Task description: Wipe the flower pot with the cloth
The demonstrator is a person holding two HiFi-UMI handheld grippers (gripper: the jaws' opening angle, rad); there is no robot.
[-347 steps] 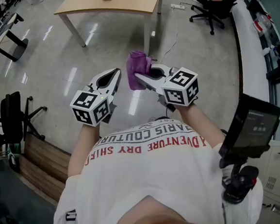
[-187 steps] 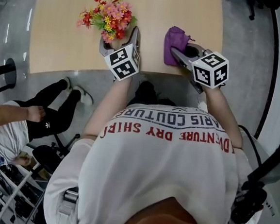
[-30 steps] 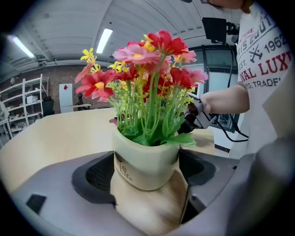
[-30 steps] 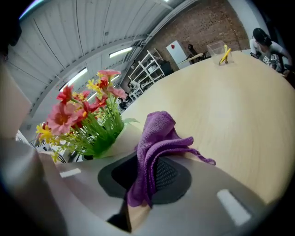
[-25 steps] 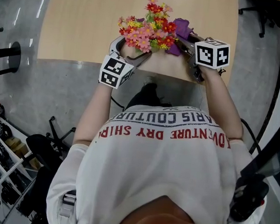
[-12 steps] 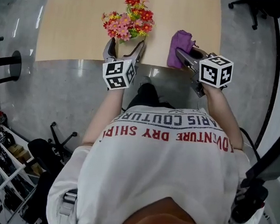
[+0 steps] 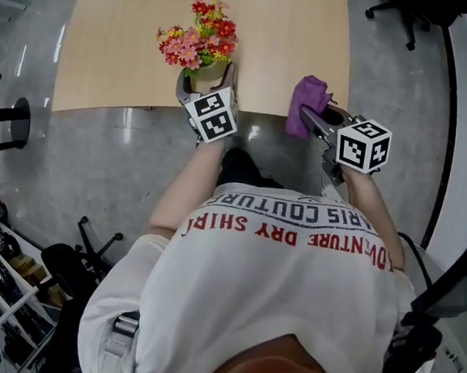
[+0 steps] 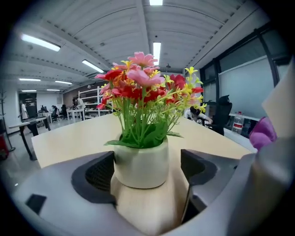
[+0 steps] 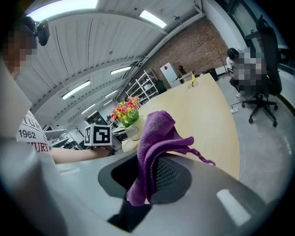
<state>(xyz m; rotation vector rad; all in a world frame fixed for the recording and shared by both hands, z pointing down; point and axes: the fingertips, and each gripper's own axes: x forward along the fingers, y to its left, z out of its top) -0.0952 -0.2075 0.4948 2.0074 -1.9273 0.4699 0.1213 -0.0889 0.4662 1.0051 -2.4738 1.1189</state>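
Near desk edge, left tongs gape round pot, maybe touching; right tongs pinch cloth. Next: grip pot, wipe.

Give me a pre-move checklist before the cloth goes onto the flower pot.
1. Grip on the cloth: ok, the right gripper is shut on it.
2. The flower pot upright on the table: ok.
3. Pot between the jaws of the left gripper: ok.
4. Pot clamped: not ok, a gap shows beside one jaw.
5. Cloth touching the pot: not ok, it is held apart, to the pot's right.
6. Where the pot is dirty: cannot tell.
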